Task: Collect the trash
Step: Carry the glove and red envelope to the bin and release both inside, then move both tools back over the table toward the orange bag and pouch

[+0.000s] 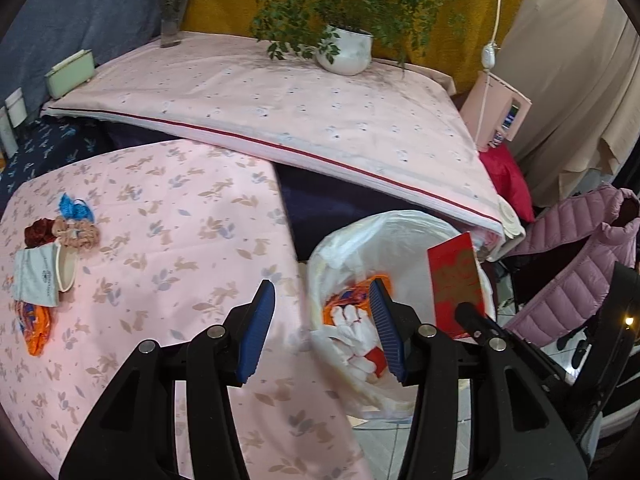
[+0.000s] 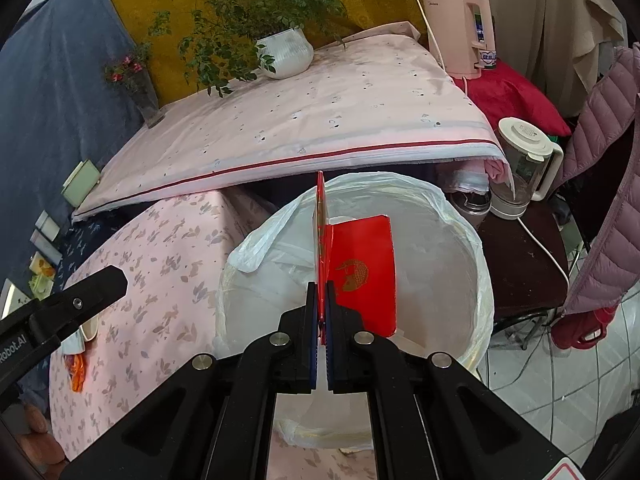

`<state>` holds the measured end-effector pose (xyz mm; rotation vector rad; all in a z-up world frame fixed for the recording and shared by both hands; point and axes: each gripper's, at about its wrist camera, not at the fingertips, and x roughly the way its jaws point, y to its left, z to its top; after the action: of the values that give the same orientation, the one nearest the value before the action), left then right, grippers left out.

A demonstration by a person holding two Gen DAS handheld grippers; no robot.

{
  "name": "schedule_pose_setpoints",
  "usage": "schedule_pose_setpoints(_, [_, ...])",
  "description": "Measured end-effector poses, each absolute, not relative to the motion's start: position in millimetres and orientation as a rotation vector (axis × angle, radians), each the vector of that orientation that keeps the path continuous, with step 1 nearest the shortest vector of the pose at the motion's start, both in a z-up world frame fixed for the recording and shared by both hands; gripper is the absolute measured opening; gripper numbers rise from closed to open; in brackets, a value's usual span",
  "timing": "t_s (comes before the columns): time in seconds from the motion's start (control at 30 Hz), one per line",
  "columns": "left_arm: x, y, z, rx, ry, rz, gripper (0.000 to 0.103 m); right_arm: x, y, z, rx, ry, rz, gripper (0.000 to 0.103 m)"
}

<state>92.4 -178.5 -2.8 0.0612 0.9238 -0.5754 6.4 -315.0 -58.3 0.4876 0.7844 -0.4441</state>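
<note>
Red gold-printed paper envelope (image 2: 362, 268) pinched in right gripper (image 2: 321, 312) over white-lined bin (image 2: 478, 248) (orange wrapper (image 1: 344, 300) inside), left gripper (image 1: 322, 332) spread empty; orange packet (image 1: 34, 328) left on table.

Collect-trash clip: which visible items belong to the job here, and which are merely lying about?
Job:
- red envelope, clamped in the right tool
- bag-lined bin
- orange wrapper on the table
- wrapper already in the bin
- left tool, open

Lying about:
- scrunchies
- potted plant
- flower vase
- kettle
- puffer jacket
</note>
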Motion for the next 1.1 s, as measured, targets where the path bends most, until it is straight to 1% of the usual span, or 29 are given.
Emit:
schedule_pose_setpoints(0.17, [98, -162, -8, 0.063, 0.923, -0.522, 0.047, 12, -305, -57, 0.461, 0.787, -0.448, 0.012])
schedule_pose_setpoints(0.23, [100, -156, -10, 0.063, 0.924, -0.504, 0.047, 13, -301, -54, 0.459, 0.782, -0.444, 0.019])
schedule_pose_setpoints(0.43, [105, -132, -11, 0.048, 0.914, -0.457, 0.054, 23, -281, -44, 0.42, 0.781, -0.408, 0.019])
schedule_pose_setpoints(0.5, [106, -125, -11, 0.037, 0.914, -0.45, 0.054, 26, -271, -41, 0.408, 0.78, -0.394, 0.02])
schedule_pose_setpoints(0.6, [107, -113, -12, 0.024, 0.914, -0.437, 0.054, 32, -257, -38, 0.387, 0.781, -0.376, 0.028])
schedule_pose_setpoints(0.63, [107, -109, -12, 0.022, 0.914, -0.433, 0.054, 33, -251, -37, 0.379, 0.781, -0.37, 0.029])
schedule_pose_setpoints(0.87, [113, -77, -10, 0.003, 0.906, -0.391, 0.054, 47, -218, -29, 0.341, 0.784, -0.329, 0.032])
schedule_pose_setpoints(0.93, [116, -65, -10, -0.007, 0.905, -0.374, 0.054, 50, -208, -27, 0.328, 0.785, -0.319, 0.036])
schedule_pose_setpoints(1.1, [123, -38, -11, -0.03, 0.907, -0.324, 0.054, 60, -185, -24, 0.296, 0.792, -0.291, 0.039])
